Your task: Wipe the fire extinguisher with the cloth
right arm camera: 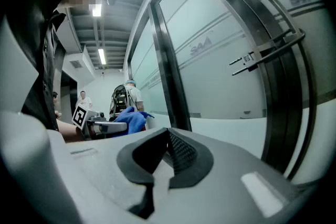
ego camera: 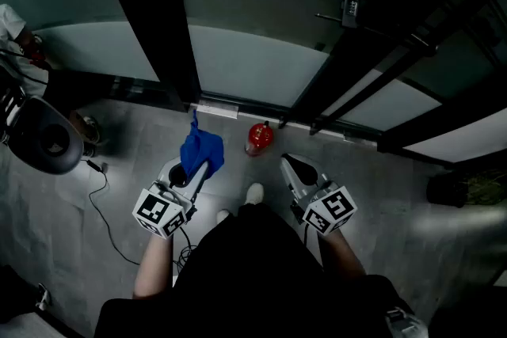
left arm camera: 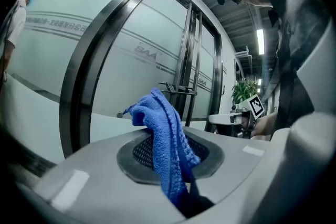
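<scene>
A red fire extinguisher stands on the grey floor at the foot of the glass wall. My left gripper is shut on a blue cloth, which bunches up just left of the extinguisher without touching it. In the left gripper view the blue cloth sticks up from between the closed jaws. My right gripper is lower right of the extinguisher, shut with nothing in it; its jaws meet in the right gripper view, where the blue cloth shows at the left.
Frosted glass panels with dark metal frames rise ahead, with a door handle. A black round device and a cable lie at left. A potted plant sits at right. A person stands far off.
</scene>
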A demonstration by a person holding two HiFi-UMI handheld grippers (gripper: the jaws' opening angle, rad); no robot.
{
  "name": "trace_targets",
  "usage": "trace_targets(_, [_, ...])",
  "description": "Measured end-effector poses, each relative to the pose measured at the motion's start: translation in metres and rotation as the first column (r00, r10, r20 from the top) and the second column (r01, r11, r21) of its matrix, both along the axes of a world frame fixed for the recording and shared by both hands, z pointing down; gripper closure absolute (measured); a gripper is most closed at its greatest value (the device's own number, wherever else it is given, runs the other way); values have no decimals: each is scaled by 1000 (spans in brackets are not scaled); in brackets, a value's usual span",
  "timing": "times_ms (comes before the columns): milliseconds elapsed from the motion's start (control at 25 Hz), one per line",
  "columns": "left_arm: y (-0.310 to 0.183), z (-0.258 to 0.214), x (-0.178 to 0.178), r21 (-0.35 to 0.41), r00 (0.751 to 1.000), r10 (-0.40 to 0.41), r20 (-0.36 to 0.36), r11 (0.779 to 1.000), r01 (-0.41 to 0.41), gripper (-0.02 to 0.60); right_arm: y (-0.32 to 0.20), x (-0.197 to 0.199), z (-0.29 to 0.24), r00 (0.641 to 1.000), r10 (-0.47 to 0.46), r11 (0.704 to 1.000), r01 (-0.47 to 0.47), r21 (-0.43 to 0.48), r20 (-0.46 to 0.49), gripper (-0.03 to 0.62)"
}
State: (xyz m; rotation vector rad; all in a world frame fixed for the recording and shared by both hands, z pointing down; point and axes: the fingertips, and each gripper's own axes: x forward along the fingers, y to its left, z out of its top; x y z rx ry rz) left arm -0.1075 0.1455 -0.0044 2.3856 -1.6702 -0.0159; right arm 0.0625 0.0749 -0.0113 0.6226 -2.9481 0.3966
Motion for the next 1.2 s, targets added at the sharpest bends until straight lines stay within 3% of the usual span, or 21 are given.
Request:
trace_targets(240, [-46,-11,10,29,1000,-4,14,1000,3,500,-71,-2,-8,1000,4,1000,-5,28,22,591])
trace_targets(480, [-90,1,10,-1,1000,8,16,1000,-8,500,-116,2,-19,999,21,997,-25,78,49,591])
trace_targets(800, [-169,24,42,-39,986,153,74,988,-150,500,-157,45,22,992,128,992,-128,-12,6,591])
trace_targets(1040, [-198,73,45,-124,953,296,58,950,-287,500,-161,49,41,970,245,969,-245,-33,-5,591])
trace_targets(1200, [-222,131,45,-157,935,344,85,932,-328,500,-169,51,103,950,313,945,-313,-89,-21,591])
